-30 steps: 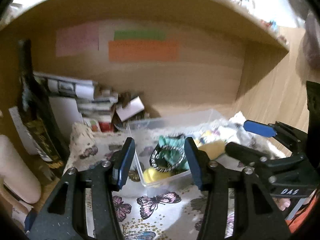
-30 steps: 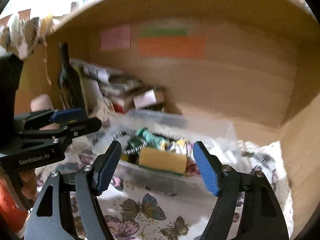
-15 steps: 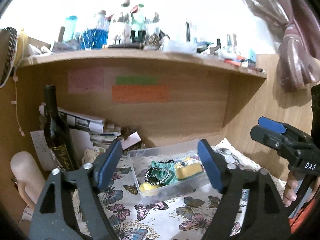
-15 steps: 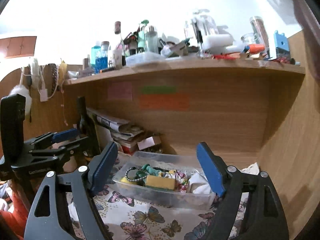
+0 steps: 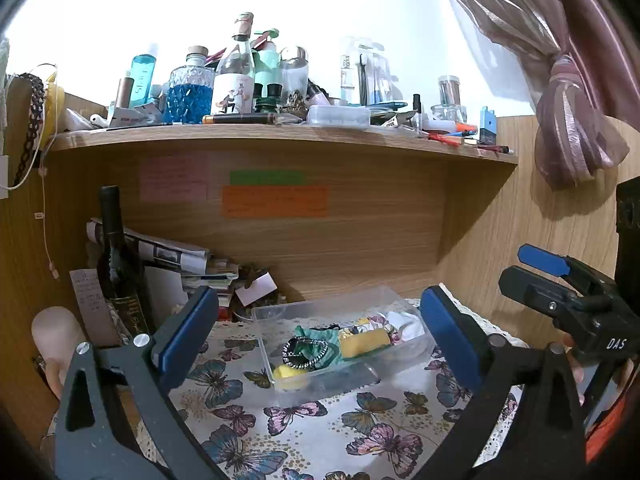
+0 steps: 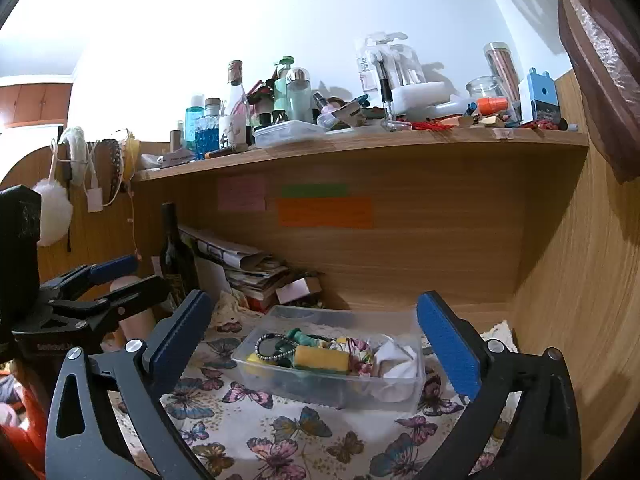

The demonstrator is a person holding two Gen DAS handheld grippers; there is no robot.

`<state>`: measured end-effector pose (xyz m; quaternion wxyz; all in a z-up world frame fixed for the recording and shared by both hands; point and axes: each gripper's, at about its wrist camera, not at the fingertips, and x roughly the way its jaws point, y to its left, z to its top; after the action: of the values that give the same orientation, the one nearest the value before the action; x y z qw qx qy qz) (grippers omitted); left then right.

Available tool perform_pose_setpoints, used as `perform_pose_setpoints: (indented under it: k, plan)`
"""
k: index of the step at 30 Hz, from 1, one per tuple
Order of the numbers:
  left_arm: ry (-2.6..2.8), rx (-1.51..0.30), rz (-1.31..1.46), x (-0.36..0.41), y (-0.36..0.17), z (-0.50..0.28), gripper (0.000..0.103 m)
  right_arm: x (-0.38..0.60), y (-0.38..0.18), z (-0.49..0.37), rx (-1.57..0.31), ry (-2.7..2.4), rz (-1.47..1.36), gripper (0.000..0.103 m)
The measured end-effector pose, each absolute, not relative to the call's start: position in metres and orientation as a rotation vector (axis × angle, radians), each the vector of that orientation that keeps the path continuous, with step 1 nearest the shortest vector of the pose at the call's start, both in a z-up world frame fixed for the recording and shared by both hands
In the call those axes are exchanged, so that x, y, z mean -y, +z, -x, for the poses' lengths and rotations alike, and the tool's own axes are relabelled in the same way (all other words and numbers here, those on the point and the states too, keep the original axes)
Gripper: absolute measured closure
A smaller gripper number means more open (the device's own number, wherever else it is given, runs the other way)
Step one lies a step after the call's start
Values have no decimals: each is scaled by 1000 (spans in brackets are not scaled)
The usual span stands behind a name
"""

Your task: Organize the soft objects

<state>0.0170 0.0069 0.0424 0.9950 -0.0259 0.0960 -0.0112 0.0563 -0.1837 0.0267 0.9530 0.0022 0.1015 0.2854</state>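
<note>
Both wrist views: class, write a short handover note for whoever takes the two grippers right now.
Left gripper: open, empty, back from the bin.
Right gripper: open, empty, also back.
Bin sits on the butterfly cloth under the shelf.
Inside: yellow sponge, green cloth, beaded band, floral cloth, white cloth.
Done: soft things are in the bin.
Left: none visible outside it.

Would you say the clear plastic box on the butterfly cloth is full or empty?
Partly full: the clear box holds a yellow sponge and white cloth.
</note>
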Motion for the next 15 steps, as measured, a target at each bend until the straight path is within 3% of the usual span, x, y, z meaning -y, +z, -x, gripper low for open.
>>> perform_pose_setpoints:
  k: [15]
  plan:
    - [-21,-200,52,-10,39,-19,0,183,26,-57,-207,583,-4,0]
